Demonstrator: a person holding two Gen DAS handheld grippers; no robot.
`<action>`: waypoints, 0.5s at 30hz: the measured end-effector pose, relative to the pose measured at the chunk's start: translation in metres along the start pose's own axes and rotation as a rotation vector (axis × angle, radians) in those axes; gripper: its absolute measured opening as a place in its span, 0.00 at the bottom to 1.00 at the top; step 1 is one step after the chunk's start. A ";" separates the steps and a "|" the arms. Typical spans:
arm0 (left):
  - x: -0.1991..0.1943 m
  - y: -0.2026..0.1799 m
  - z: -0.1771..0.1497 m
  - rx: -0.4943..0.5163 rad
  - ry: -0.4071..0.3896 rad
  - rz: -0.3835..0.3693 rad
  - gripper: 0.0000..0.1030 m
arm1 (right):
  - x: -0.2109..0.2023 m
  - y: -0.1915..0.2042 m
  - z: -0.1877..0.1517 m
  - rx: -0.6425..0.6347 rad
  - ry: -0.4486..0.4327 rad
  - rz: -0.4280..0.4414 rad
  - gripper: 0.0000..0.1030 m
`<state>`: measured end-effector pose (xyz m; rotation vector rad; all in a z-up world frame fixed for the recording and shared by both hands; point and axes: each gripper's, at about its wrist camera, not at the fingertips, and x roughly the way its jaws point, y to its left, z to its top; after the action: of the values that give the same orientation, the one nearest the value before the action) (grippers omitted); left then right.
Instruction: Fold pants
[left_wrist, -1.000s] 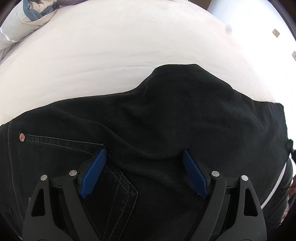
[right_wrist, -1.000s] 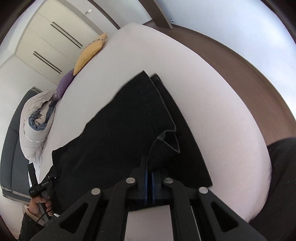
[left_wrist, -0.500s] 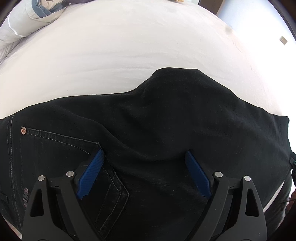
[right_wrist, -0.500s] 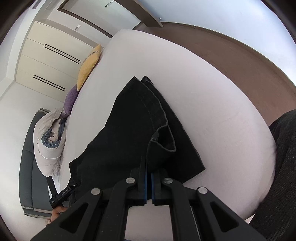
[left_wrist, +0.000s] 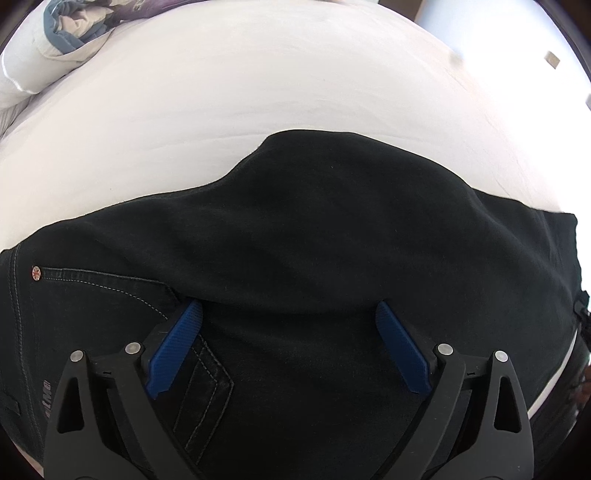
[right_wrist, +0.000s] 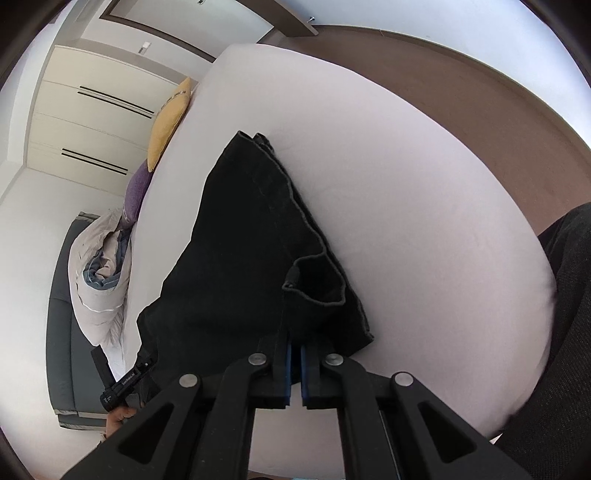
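Black pants (left_wrist: 314, 236) lie on a white bed (left_wrist: 221, 92), legs stacked one on the other. My left gripper (left_wrist: 288, 314) is open just above the seat of the pants, its blue pads (left_wrist: 177, 343) spread wide beside a back pocket. In the right wrist view the pants (right_wrist: 240, 240) stretch away along the bed (right_wrist: 406, 184). My right gripper (right_wrist: 295, 350) is shut on the hem end of the pant legs and lifts it off the sheet, so a leg opening (right_wrist: 317, 280) gapes.
A crumpled duvet (right_wrist: 99, 280) lies at the head of the bed, with a purple pillow (right_wrist: 138, 188) and a yellow pillow (right_wrist: 170, 122) beyond. Brown floor (right_wrist: 498, 110) runs past the far side. A dark headboard (right_wrist: 62, 332) stands at left.
My right gripper has lifted the hem end higher and drawn it toward the waist. My left gripper has stayed open over the seat, shifting slightly.
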<state>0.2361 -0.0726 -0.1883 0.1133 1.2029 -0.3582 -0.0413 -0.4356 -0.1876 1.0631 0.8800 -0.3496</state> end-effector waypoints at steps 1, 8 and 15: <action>-0.001 0.002 -0.003 0.008 0.001 0.000 0.93 | 0.000 -0.004 0.001 0.028 0.012 0.026 0.01; -0.008 0.002 -0.017 0.013 -0.031 0.012 0.93 | -0.043 0.008 0.005 0.009 -0.063 -0.142 0.23; -0.030 -0.025 -0.017 0.045 -0.118 -0.078 0.93 | -0.020 0.090 0.007 -0.247 -0.011 0.156 0.23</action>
<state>0.2035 -0.0852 -0.1644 0.0831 1.0854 -0.4539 0.0068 -0.4021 -0.1160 0.8934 0.8024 -0.1125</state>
